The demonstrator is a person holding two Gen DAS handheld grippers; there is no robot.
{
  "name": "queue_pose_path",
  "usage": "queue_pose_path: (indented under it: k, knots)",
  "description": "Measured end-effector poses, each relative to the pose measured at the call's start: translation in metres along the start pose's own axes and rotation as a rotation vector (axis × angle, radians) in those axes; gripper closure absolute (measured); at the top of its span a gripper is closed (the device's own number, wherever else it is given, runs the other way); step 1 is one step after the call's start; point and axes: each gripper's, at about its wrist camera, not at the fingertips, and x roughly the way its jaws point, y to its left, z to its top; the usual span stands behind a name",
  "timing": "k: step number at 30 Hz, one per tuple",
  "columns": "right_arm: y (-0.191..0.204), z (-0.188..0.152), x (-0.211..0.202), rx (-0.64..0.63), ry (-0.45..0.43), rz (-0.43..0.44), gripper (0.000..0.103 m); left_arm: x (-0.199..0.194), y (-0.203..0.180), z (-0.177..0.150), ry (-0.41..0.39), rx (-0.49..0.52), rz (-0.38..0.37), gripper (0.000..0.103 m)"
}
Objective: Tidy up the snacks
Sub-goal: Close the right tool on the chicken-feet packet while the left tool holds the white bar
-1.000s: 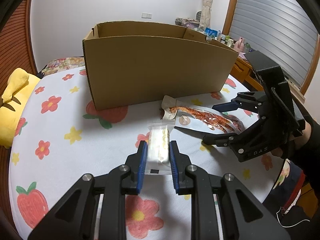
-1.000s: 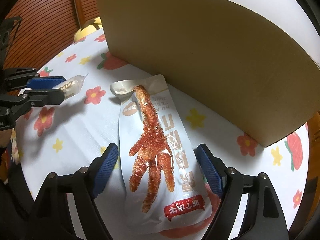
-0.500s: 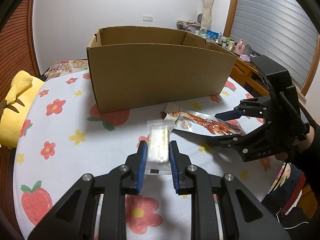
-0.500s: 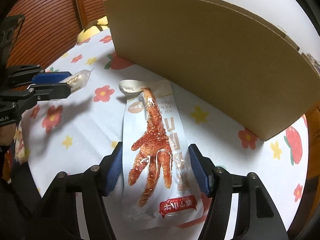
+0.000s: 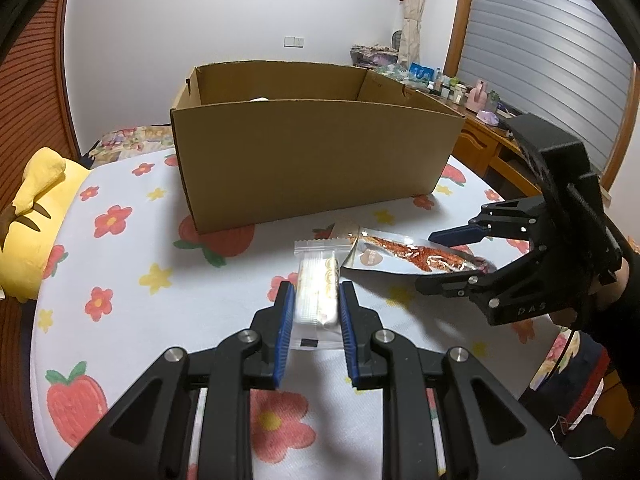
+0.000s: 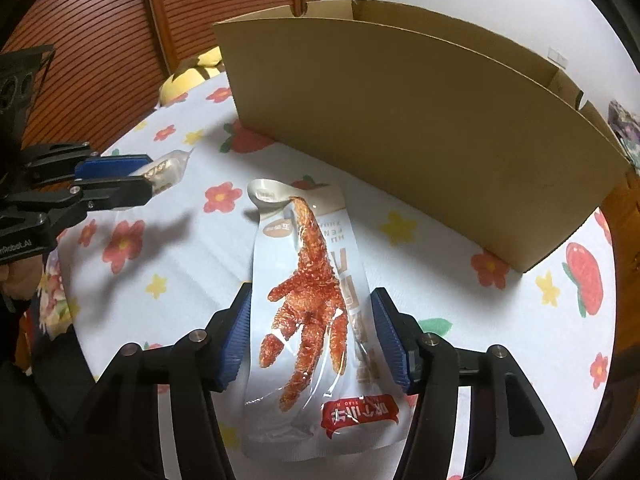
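Note:
My left gripper point(image 5: 314, 300) is shut on a small clear-wrapped white snack bar point(image 5: 318, 286) and holds it above the flowered tablecloth; it also shows at the left of the right wrist view point(image 6: 148, 178). My right gripper point(image 6: 312, 320) is closed against both edges of a white chicken-foot snack pouch point(image 6: 316, 312), which looks lifted off the cloth. The pouch shows in the left wrist view point(image 5: 404, 256) between the right gripper's fingers point(image 5: 456, 236). An open cardboard box point(image 5: 312, 152) stands behind both snacks.
The round table has a white cloth point(image 5: 120, 264) with flowers and strawberries. A yellow plush toy point(image 5: 36, 216) lies at the left edge. A wooden desk with small bottles point(image 5: 460, 92) stands behind on the right. Something white point(image 5: 259, 99) peeks inside the box.
Both grippers have risen, so the box's inside now shows. My right gripper's jaws have closed in from wide open onto the pouch's edges and lifted it. The left keeps its grip.

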Motion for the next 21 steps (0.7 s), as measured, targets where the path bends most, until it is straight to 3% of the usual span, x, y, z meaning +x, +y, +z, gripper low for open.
queue_pose_path:
  k: [13,17,21]
  knots:
    - [-0.003,0.006,0.021,0.012,0.017,0.021,0.034,0.002,0.001,0.0,0.001,-0.005,0.001,0.083]
    - [0.001,0.01,0.028,-0.022,0.013,-0.008,0.031,0.003,0.003,0.0,0.004,-0.01,0.004,0.083]
    - [0.007,0.01,0.024,-0.051,0.011,0.001,0.043,0.005,0.004,-0.002,0.007,-0.016,0.005,0.083]
